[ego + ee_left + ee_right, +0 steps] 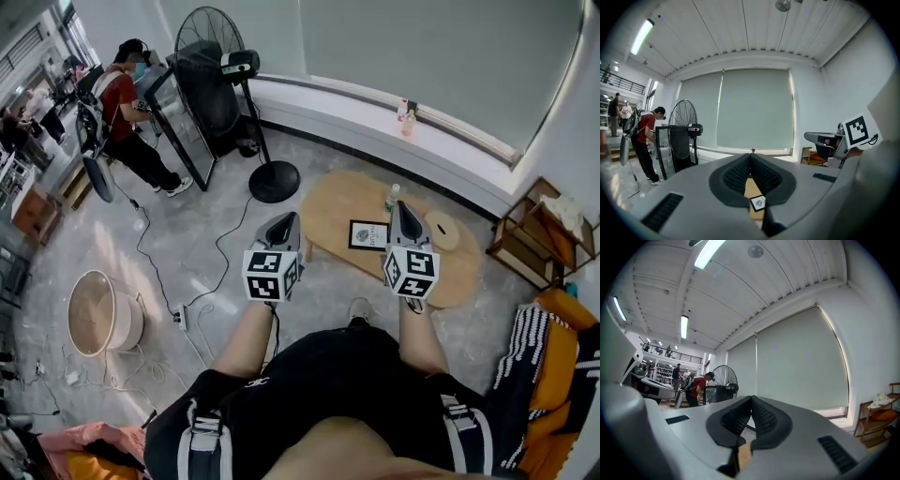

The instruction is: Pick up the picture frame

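A black picture frame (367, 234) with a white print lies flat on a low oval wooden table (337, 208). My left gripper (284, 221) is held in the air to the left of the table's near end, jaws shut and empty. My right gripper (405, 213) hovers just right of the frame, above the table, also shut on nothing. Through the gap under the left jaws, the left gripper view shows the frame (758, 202) on the table. In the right gripper view the shut jaws (751, 399) point level toward the window blind.
A bottle (391, 198) and a round wooden disc (442, 231) share the table. A standing fan (246, 98) and a mirror panel (180, 112) are beyond on the left, near a person (127, 108). A wooden shelf (541, 234) is at right. Cables (178, 272) cross the floor.
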The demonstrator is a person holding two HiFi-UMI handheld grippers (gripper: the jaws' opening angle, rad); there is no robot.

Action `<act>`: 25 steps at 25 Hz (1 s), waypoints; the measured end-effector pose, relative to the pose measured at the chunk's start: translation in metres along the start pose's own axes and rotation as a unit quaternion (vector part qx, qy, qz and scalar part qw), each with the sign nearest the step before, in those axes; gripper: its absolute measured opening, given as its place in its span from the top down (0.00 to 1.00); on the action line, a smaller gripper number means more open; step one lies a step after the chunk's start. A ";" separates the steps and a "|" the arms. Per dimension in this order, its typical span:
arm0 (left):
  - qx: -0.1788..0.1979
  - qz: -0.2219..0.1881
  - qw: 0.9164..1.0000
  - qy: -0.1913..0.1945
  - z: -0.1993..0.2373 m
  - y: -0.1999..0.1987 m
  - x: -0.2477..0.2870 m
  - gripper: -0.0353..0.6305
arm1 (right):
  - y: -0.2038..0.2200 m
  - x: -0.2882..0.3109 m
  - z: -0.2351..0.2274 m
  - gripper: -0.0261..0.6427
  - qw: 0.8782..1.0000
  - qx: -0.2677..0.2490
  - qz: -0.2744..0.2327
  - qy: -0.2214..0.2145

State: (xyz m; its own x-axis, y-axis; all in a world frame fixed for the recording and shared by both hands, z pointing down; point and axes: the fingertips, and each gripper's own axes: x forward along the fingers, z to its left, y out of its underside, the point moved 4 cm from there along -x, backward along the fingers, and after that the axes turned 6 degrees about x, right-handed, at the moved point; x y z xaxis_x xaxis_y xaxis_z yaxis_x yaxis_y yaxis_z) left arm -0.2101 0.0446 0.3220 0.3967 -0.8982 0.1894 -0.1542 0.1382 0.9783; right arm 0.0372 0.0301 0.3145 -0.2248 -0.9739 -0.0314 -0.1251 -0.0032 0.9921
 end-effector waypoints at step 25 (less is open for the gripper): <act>-0.001 0.039 0.999 0.006 0.017 -0.073 0.362 0.91 | -0.009 0.301 -0.200 0.94 0.999 0.011 0.043 -0.009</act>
State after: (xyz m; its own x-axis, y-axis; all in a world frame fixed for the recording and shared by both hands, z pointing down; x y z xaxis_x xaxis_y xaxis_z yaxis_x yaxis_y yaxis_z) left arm -0.0707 -0.2975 0.3173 0.3946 -0.8793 0.2666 -0.1837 0.2088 0.9605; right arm 0.1643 -0.3083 0.3207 -0.2530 -0.9661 0.0509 -0.1264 0.0852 0.9883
